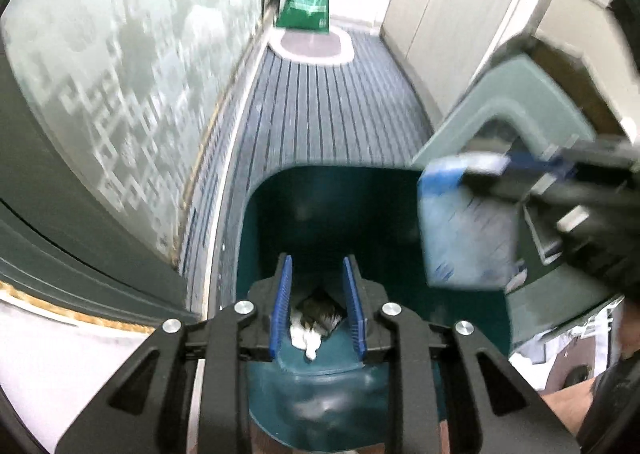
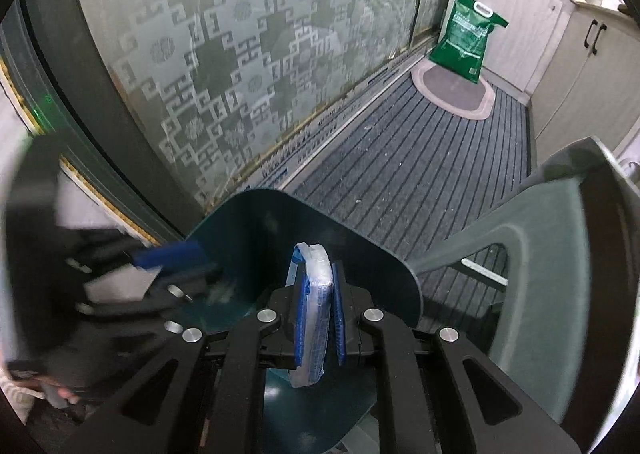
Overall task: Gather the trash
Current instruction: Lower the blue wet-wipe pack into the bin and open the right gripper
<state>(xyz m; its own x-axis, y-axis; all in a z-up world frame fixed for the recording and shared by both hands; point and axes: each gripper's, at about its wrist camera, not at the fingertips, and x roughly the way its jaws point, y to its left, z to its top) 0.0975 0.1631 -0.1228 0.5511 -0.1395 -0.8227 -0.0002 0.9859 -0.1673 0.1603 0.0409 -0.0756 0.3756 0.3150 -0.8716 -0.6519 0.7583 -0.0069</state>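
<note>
1. Two views are smeared in places: the right gripper (image 1: 520, 182) is a dark blur at the right of the left wrist view, and the left gripper (image 2: 172, 266) is just as blurred at the left of the right wrist view.
2. Inside the dark green bin (image 1: 256, 214) the bottom is mostly in shadow; only some crumpled white and brown trash (image 1: 316, 322) shows, between the left gripper's (image 1: 318, 310) blue pads (image 1: 282, 310).
3. Whether that trash lies loose on the bin's floor or higher up cannot be told.
4. Left gripper: its fingers stand wide apart over the bin's near rim, touching nothing, with the trash seen below through the gap.
5. Right gripper (image 2: 318, 318): its fingers are narrowed onto a flat blue-and-white plastic packet (image 2: 314, 310), clamped edge-on between the pads, its lower end sticking out below them.
6. In the left wrist view the packet (image 1: 468, 226) hangs over the right side of the bin's mouth, its print too blurred to read.
7. Behind it the bin's grey-green lid (image 1: 516, 94) stands raised to the right; its far edge is cut off by the lens rim.
8. Far down the striped floor mat (image 2: 420, 158), a green bag (image 2: 464, 38) stands upright on an oval rug (image 2: 452, 94), beside the patterned glass door (image 2: 240, 66).
</note>
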